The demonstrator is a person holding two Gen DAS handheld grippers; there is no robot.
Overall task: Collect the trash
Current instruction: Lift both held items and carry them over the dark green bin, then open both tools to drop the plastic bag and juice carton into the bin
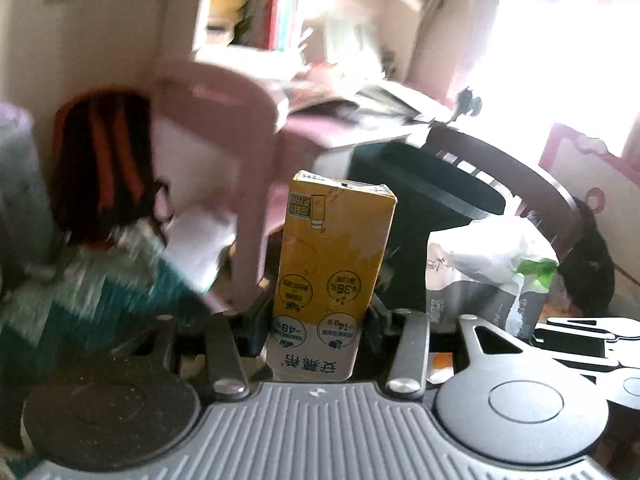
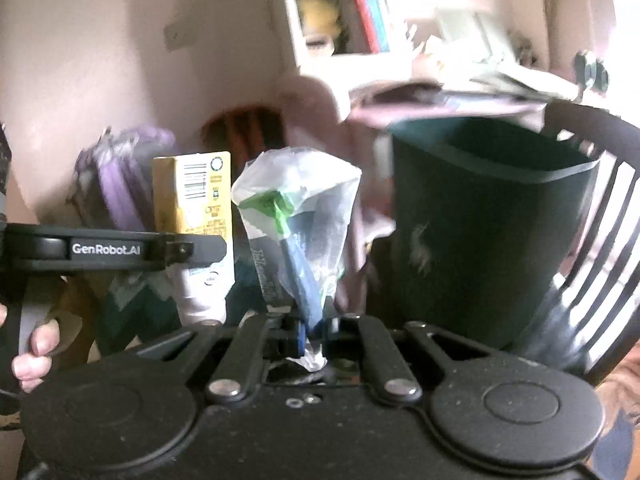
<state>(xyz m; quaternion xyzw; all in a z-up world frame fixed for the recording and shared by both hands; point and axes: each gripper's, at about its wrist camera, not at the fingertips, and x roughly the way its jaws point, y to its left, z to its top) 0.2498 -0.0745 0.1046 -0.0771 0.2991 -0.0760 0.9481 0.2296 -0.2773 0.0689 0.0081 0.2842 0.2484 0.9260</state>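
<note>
Yellow carton, left wrist view: I hold one yellow-and-white drink carton (image 1: 332,276) upright in my left gripper (image 1: 318,320), jaws closed against its lower sides.
Bin, left wrist view: one dark bin (image 1: 432,188) ahead, just past the carton.
Wrapper, right wrist view: one crumpled plastic wrapper (image 2: 298,220) pinched low by my right gripper (image 2: 306,334), jaws nearly shut.
Progress: I judge both pieces collected, neither dropped yet; bin (image 2: 488,216) close right.
Count: two trash items, one bin.

Yellow-and-white carton (image 1: 330,276), white-green-blue plastic bag (image 2: 298,224), dark green bin (image 2: 488,216).
</note>
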